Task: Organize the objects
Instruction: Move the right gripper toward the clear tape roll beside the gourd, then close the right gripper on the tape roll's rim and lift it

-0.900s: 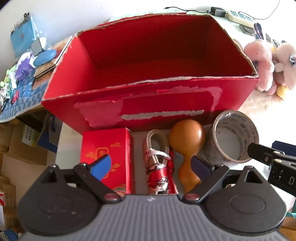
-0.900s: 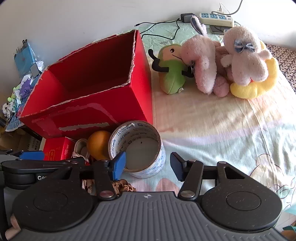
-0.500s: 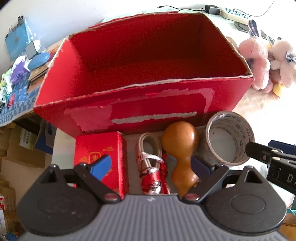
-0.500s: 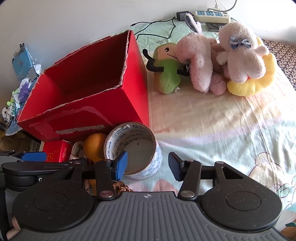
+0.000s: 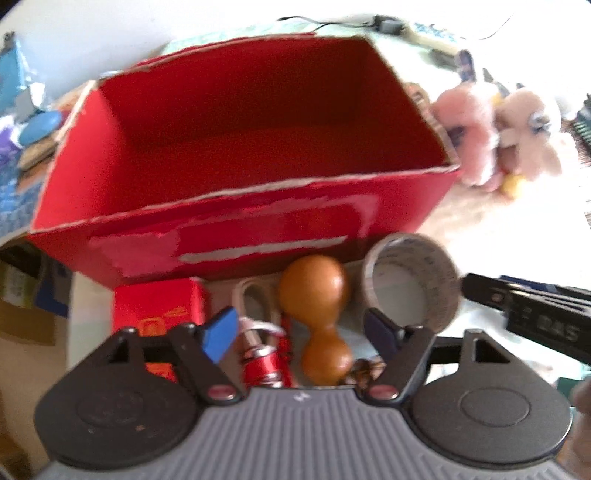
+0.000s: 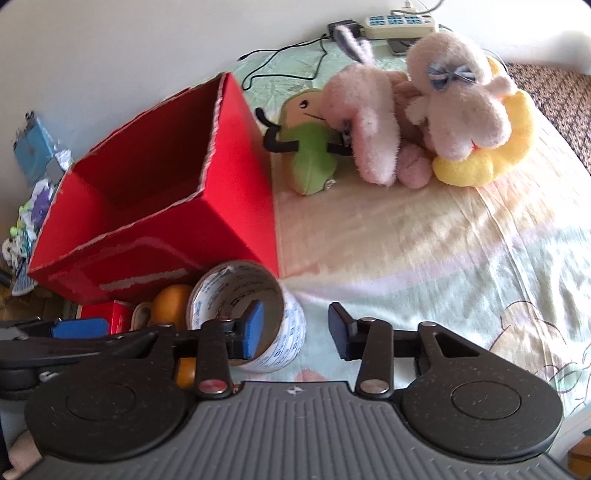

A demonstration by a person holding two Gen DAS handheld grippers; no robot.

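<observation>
Both tongs stand released, gripping nothing. Left gripper: jaws spread, with the wooden gourd and a red-wrapped bundle lying between its fingertips, neither touched as far as the blurred view shows. A small red box sits just left of the left finger; the tape roll stands just beyond the right finger. Right gripper: jaws spread, its blue left pad lying in front of the tape roll's opening; contact cannot be told. Ahead of both tongs stands the large red box, open-topped, its front wall just behind the row of small objects. Farther out, right of the box, plush toys cluster on the bedsheet, with a power strip behind them.
</observation>
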